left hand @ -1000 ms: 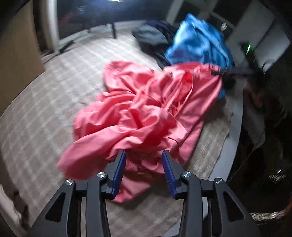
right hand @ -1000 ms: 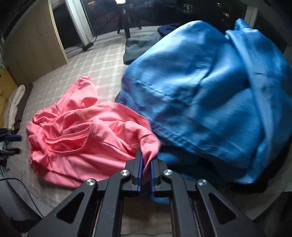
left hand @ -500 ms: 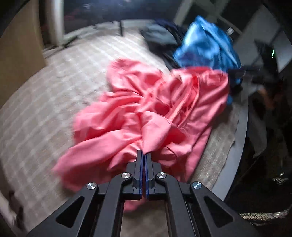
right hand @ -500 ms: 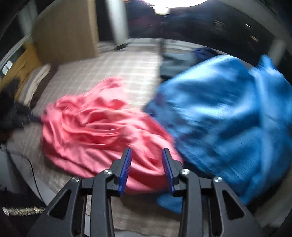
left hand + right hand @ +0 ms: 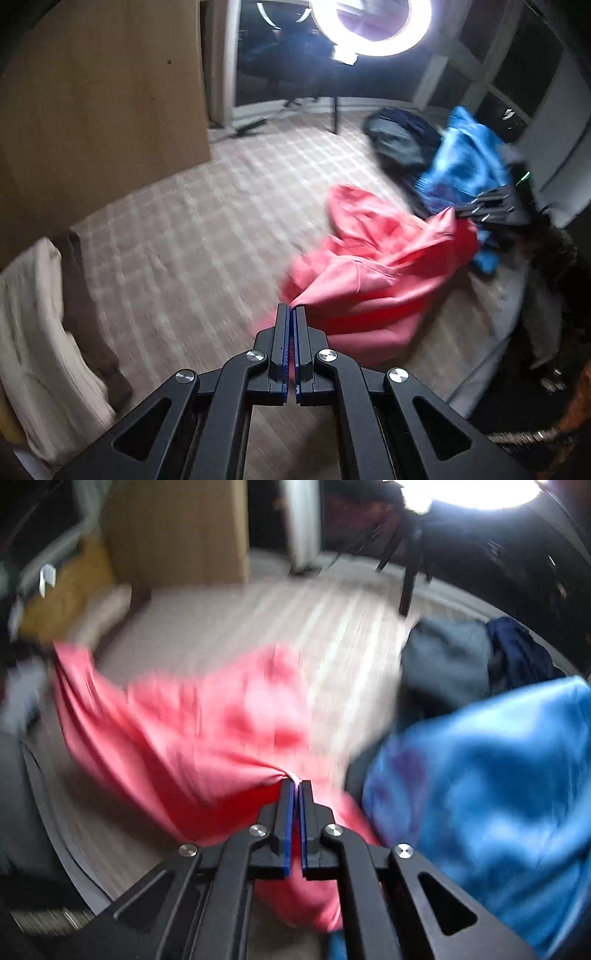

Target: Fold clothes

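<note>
Pink cloth is pinched in both tools. The left gripper (image 5: 294, 308) has its blue-lined jaws pressed together on a bunched edge of the pink garment (image 5: 373, 269), a sliver of fabric showing between the pads; its jaws have just eased a touch wider but still clamp the cloth. From that pinch the garment stretches away to the right and far side, rising in a peak beside the other tool, which shows as dark blurred fingers against the blue garment (image 5: 465, 170).

The right gripper (image 5: 296, 783) has just been closing and now clamps a gathered knot of the same pink garment (image 5: 192, 731), which fans out leftward from its tips, taut and blurred. Just right of it lies the blue garment (image 5: 491, 775), crumpled, with a grey garment (image 5: 443, 661) and a dark navy one (image 5: 517, 653) farther off.

All the clothes lie on a pale checked surface (image 5: 192, 236). At the near left sits a cream and brown folded pile (image 5: 40, 325). A wooden panel (image 5: 96, 110) stands at the far left, and a ring light (image 5: 369, 26) glares at the far side.
</note>
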The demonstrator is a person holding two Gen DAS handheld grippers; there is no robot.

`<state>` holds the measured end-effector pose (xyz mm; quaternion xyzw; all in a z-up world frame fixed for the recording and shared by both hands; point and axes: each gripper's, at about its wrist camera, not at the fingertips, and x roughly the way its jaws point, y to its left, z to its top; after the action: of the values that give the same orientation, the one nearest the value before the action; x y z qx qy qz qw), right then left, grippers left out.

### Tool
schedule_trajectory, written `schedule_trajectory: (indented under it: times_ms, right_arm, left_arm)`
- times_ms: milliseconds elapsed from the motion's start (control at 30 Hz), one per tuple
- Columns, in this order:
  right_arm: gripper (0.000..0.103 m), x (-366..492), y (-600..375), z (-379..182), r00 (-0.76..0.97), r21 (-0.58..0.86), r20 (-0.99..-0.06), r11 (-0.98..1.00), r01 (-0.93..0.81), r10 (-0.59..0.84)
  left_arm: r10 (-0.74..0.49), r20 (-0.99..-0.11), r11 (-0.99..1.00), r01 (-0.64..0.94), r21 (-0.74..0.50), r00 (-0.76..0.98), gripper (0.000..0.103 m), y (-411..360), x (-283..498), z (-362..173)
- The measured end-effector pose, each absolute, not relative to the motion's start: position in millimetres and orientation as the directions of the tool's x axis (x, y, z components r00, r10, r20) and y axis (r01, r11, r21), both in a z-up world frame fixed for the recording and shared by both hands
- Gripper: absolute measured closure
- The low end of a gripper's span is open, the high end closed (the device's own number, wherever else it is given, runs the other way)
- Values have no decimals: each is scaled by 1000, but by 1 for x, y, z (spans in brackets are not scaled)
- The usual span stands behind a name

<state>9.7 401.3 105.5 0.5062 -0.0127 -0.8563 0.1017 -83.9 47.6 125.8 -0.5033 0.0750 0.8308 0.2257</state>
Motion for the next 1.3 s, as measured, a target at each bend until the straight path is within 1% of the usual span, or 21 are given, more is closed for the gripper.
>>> schedule_trajectory:
  times_ms: [33, 67, 133, 200, 233, 267, 300, 333, 400, 467, 500, 567, 600, 800, 1000, 1067, 1100, 1133, 1200, 1267, 1300]
  right_arm:
    - [99, -7, 410, 104, -472, 96, -871, -990, 105, -134]
    - [92, -24, 418, 102, -471, 62, -879, -997, 48, -77]
    - [89, -47, 429, 98, -453, 5, -891, -1000, -16, 3]
    - [89, -47, 430, 100, -455, 15, -890, -1000, 23, -24]
    - [86, -43, 430, 100, -454, 30, -890, -998, 48, -49]
    - [79, -39, 429, 101, -452, 46, -889, -996, 74, -74]
    - [74, -35, 428, 102, -450, 61, -887, -993, 99, -99]
    - [66, -32, 427, 101, -443, 77, -888, -990, 116, -121]
    - [63, -29, 424, 97, -427, 109, -890, -983, 148, -163]
    - [63, -31, 422, 89, -401, 104, -901, -981, 166, -164]
    - [63, -32, 421, 85, -388, 101, -907, -979, 175, -163]
    - [63, -35, 422, 79, -370, 105, -913, -976, 189, -170]
    - [63, -35, 423, 76, -358, 120, -915, -973, 199, -186]
    - [61, -36, 416, 56, -282, 149, -932, -951, 272, -227]
    - [61, -26, 398, 42, -199, 108, -960, -916, 387, -197]
    - [61, -31, 400, 50, -220, 116, -952, -916, 385, -213]
    - [61, -34, 401, 53, -231, 120, -948, -916, 384, -221]
    - [61, -37, 402, 57, -242, 125, -943, -915, 382, -230]
    - [61, -43, 404, 65, -263, 135, -933, -915, 380, -246]
    - [61, -49, 399, 63, -256, 132, -934, -909, 395, -247]
    - [61, -54, 396, 60, -243, 130, -938, -902, 412, -246]
  left_arm:
    - [220, -888, -911, -411, -39, -404, 95, 48, -103, 112]
    - [151, -905, -929, -370, 7, -398, 95, 47, -118, 98]
    - [167, -917, -939, -342, -37, -361, 95, 44, -133, 86]
    - [215, -908, -930, -358, -79, -359, 93, 49, -130, 87]
    - [247, -901, -915, -392, -97, -355, 86, 56, -124, 89]
    - [276, -899, -895, -431, -112, -340, 80, 66, -117, 89]
    - [299, -899, -876, -466, -126, -320, 68, 75, -112, 88]
    - [314, -901, -857, -497, -133, -300, 61, 85, -110, 84]
    - [330, -907, -820, -554, -140, -260, 60, 108, -110, 74]
    - [282, -929, -807, -583, -94, -241, 60, 130, -119, 53]
    - [260, -938, -805, -588, -78, -231, 60, 135, -125, 43]
    - [245, -951, -805, -586, -91, -189, 72, 139, -134, 25]
    - [257, -955, -806, -578, -126, -150, 99, 139, -137, 17]
    - [335, -926, -824, -530, -198, -175, 100, 107, -126, 42]
    - [291, -933, -881, -439, -175, -212, 101, 63, -114, 55]
    - [292, -931, -901, -391, -189, -221, 100, 53, -118, 54]
    - [292, -929, -909, -367, -196, -226, 91, 48, -120, 53]
    - [309, -924, -914, -340, -222, -227, 74, 44, -123, 52]
    - [336, -913, -911, -327, -252, -230, 54, 43, -125, 51]
    - [339, -916, -900, -358, -250, -213, 53, 53, -129, 44]
    - [336, -921, -892, -379, -244, -198, 49, 59, -133, 39]
